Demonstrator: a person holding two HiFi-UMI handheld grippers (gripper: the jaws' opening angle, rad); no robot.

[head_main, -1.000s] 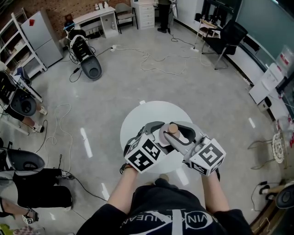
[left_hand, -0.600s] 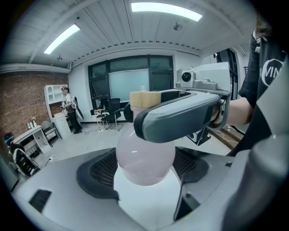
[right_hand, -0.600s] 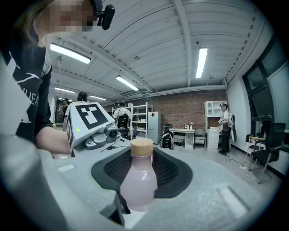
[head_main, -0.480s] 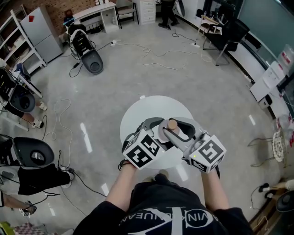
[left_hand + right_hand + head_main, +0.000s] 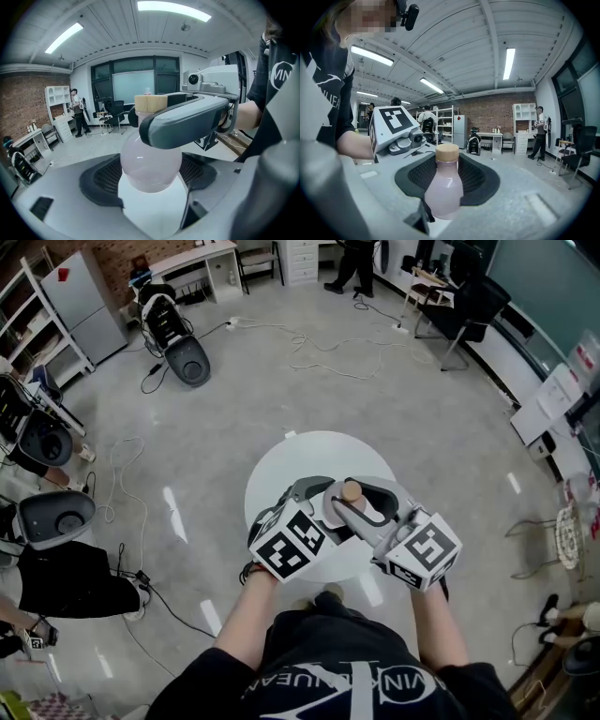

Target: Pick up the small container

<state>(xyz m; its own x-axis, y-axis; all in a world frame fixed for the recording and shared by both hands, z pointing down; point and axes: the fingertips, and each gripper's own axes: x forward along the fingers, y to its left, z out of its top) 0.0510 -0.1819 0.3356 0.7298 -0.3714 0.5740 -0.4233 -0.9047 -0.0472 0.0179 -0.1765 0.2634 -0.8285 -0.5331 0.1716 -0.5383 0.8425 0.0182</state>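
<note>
The small container is a pale pink bottle with a wooden cap (image 5: 352, 493). It is upright over the round white table (image 5: 281, 474), where both grippers meet. In the right gripper view the bottle (image 5: 443, 192) sits low between the black pads of my right gripper (image 5: 447, 173), and the jaws meet its base on both sides. The left gripper view shows one of the right gripper's fingers (image 5: 187, 119) lying across the bottle's (image 5: 150, 159) shoulder. My left gripper (image 5: 151, 197) has its pads on either side of the bottle's body. Whether they press on it is hidden.
Loose cables (image 5: 319, 362) trail over the grey floor beyond the table. Rolling seats (image 5: 187, 362) and a seated person's legs (image 5: 66, 577) are at the left. Office chairs (image 5: 469, 306), desks and shelves line the far walls. People stand at the back of the room.
Grippers and bottle hold the same pose over the table. Only the head camera has shifted a little, and a seat at the left has moved.
</note>
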